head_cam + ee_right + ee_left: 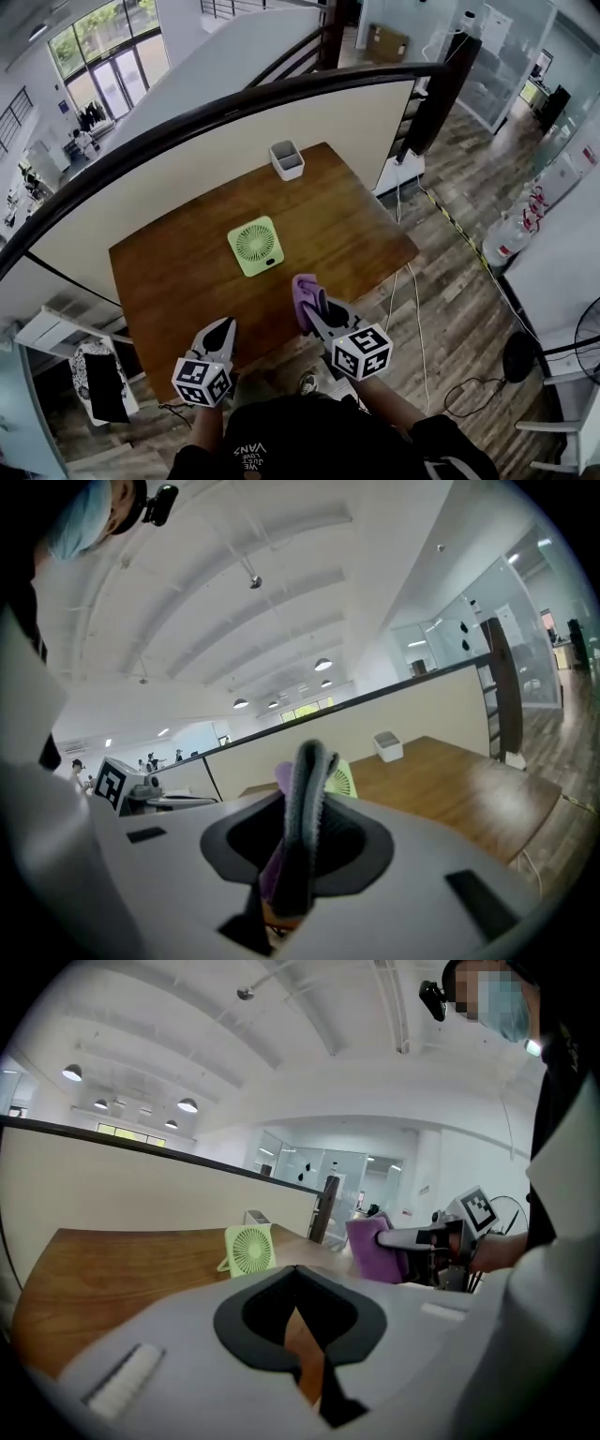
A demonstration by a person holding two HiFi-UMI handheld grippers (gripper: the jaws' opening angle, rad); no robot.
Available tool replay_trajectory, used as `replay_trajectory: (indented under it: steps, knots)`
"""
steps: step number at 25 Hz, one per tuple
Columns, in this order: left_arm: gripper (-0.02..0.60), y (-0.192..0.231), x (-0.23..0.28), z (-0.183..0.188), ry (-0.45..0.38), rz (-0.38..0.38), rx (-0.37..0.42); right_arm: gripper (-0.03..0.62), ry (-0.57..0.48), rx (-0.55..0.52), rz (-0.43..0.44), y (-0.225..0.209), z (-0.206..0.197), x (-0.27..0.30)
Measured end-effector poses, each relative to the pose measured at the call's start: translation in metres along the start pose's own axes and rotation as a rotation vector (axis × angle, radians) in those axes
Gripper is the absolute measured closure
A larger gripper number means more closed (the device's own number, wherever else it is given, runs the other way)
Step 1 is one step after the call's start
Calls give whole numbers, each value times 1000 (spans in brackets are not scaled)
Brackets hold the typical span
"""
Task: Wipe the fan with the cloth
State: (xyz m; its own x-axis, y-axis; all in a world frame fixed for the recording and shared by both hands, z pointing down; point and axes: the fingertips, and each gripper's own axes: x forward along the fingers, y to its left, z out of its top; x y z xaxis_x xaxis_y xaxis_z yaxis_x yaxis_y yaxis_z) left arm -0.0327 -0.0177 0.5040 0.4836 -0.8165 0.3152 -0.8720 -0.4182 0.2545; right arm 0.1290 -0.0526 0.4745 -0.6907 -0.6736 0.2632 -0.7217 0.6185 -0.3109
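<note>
Purple soft cloth (303, 292) is clamped in your right gripper (319, 317), ready to wipe the light-green square fan (255, 246); your left gripper (224, 327) is closed, empty.

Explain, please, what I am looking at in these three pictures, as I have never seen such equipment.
There is no robot: a person holds a two-jaw gripper in each hand. One picture comes from a camera on the person's head, looking down; the other two come from cameras riding on the grippers. On the wooden table stand a green fan and a white box. The right gripper is shut on a purple cloth; the left gripper is shut and empty.
</note>
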Motion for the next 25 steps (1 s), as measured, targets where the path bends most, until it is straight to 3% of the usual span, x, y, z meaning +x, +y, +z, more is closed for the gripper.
replay_trajectory:
  steps: [8,20,25]
  knots:
    - [577,22,12,0,-19,59,-43,510,37,-28,32,-10,-2,32]
    - [577,78,87,4,24,-28,-24,510,81,-95,-13,-22,7,112]
    - [574,99,114,-7,65,-70,-50,510,118,-121,-5,-20,3,142]
